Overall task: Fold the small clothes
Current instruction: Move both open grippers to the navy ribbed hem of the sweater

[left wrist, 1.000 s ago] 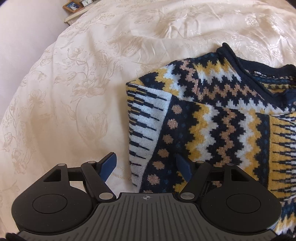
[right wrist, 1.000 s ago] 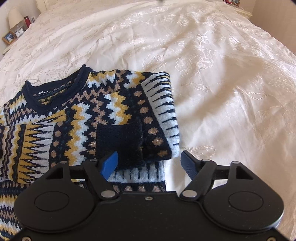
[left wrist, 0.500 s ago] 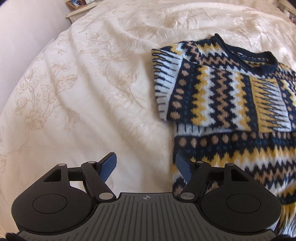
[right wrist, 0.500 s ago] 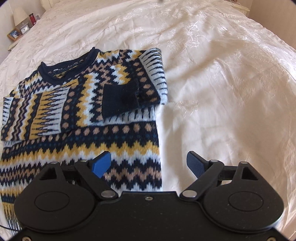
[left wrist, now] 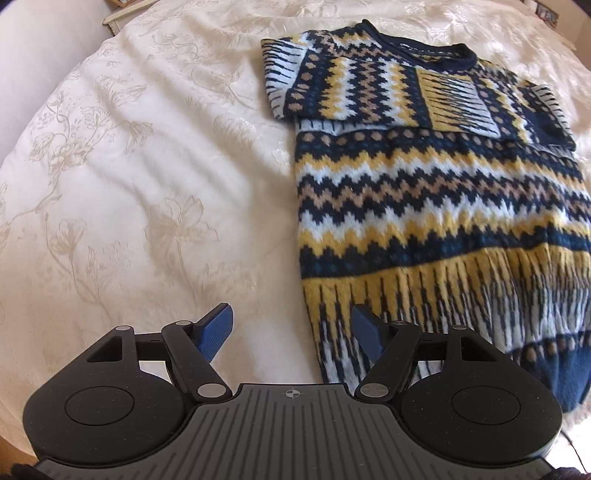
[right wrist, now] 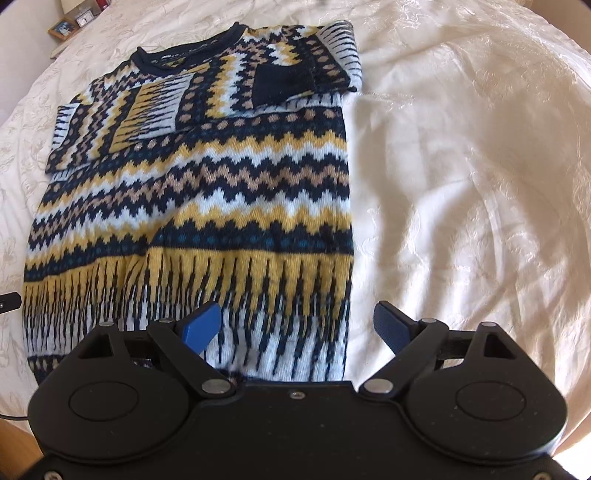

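A small knitted sweater (left wrist: 424, 192) in navy, yellow, white and tan zigzags lies flat on the bed, collar away from me, with both sleeves folded across the chest. My left gripper (left wrist: 291, 328) is open over the sweater's lower left corner, one fingertip above the bedspread, the other above the hem. In the right wrist view the same sweater (right wrist: 207, 192) fills the left half. My right gripper (right wrist: 299, 325) is open over the lower right corner, straddling the side edge. Nothing is held in either.
The cream floral bedspread (left wrist: 129, 177) stretches wide to the left of the sweater and equally to its right (right wrist: 461, 166). A bedside stand with a small picture frame (right wrist: 62, 28) sits at the far corner. The bed's near edge is just below the grippers.
Both grippers have pulled back from the folded sleeves near the collar down to the hem end. The whole sweater has come into view. Both stay open.
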The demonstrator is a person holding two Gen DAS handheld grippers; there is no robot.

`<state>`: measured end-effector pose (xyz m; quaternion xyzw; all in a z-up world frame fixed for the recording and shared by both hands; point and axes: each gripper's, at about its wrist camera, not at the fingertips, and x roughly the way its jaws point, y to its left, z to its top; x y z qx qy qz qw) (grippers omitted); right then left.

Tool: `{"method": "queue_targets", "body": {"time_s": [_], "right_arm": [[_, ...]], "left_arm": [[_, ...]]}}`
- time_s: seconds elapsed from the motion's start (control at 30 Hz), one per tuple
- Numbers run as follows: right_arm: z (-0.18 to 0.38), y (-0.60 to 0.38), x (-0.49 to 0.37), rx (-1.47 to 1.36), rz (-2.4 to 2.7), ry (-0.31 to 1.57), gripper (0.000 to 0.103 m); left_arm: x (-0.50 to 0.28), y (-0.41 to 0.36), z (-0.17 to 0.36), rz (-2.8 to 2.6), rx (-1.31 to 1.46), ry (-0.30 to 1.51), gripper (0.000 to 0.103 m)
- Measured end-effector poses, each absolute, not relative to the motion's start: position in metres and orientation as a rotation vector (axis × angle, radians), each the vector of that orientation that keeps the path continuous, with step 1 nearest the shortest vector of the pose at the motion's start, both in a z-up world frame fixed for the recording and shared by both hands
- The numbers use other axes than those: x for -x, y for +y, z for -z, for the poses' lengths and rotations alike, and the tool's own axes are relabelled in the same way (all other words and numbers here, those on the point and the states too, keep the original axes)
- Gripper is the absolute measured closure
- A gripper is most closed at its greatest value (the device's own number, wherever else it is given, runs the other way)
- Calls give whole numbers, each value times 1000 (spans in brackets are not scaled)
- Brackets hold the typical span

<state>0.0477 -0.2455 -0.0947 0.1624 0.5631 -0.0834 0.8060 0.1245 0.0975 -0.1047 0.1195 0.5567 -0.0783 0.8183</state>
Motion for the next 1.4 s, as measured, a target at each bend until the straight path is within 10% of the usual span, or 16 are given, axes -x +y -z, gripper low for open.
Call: {"method": "queue_targets", "body": {"time_s": [1.4], "right_arm": [[145, -232, 1, -320, -72, 1131, 0]], "left_arm": [[-54, 71, 149, 112, -180, 1164, 32]]}}
